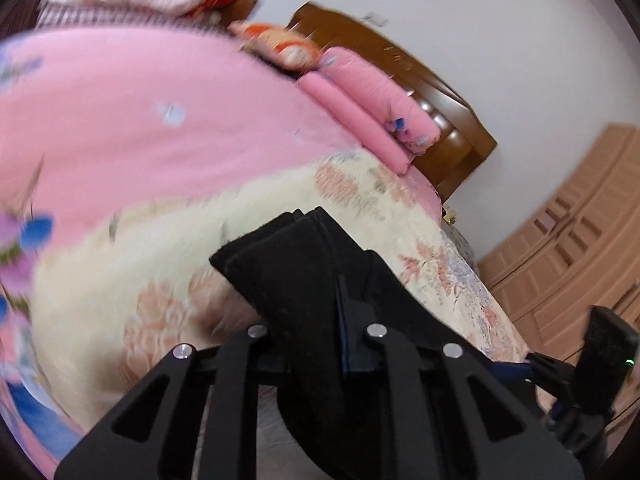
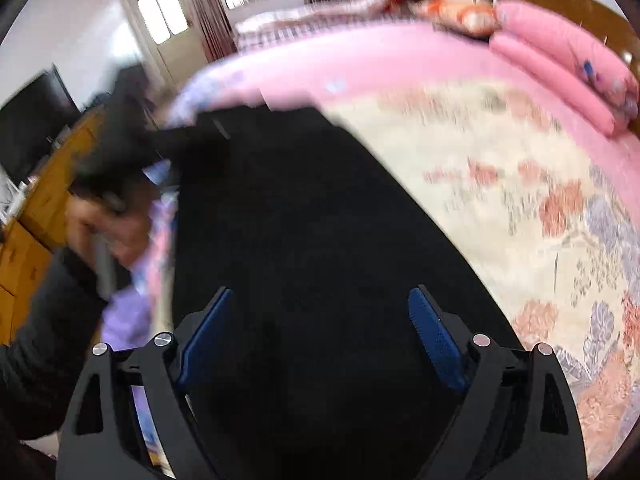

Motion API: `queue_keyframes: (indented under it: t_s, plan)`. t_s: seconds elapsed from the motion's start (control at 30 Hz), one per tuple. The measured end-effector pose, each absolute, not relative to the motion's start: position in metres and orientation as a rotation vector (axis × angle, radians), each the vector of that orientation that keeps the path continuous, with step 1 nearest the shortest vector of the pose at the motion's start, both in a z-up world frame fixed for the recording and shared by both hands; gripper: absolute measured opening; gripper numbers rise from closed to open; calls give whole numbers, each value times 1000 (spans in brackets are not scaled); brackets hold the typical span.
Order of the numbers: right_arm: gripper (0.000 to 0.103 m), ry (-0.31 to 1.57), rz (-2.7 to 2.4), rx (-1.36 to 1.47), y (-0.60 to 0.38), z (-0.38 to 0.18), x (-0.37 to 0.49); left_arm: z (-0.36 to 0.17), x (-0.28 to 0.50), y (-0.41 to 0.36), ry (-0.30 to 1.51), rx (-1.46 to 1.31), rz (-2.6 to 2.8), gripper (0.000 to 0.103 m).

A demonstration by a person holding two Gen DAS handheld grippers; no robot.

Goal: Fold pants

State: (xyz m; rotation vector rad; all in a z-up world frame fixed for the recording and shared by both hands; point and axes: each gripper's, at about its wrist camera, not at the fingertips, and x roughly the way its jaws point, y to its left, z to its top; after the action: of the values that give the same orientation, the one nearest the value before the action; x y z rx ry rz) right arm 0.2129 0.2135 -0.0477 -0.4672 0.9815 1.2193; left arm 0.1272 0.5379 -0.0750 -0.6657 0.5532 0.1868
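**Op:** Left wrist view: I've got the left gripper (image 1: 320, 300) clenched on the black pants (image 1: 296, 264), a folded multi-layer edge lifted off the cream floral blanket (image 1: 120, 280).

**Eng:** Right side?

**Op:** Right gripper (image 2: 320, 320) is released, blue pads (image 2: 434, 340) wide apart over the pants (image 2: 300, 220), which lie flat on the blanket (image 2: 480, 200).

**Eng:** Anything one view lacks?

**Op:** Only right wrist shows the person's hand (image 2: 108, 224), blurred. Only left wrist shows the wardrobe (image 1: 580, 232). Pink bedding (image 1: 160, 100) and headboard (image 1: 440, 108) sit farther back.
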Motion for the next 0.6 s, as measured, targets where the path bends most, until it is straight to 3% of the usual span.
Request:
queue_keyframes:
  t_s: [0.07,0.13,0.4,0.6]
  plan:
    - [88,1036,1198,-579,225,-76,210,-61,128,536,529,-635,175,15]
    - [91,937,1194,-627,229,-86,199,-47,134,529,522,-596,167,15]
    - [92,952,1215,-550,184,-57,182,22,122,460,439,-333,180,15]
    - [99,920,1190,-551,189,-94,175,56,123,377,401,-159,121,15]
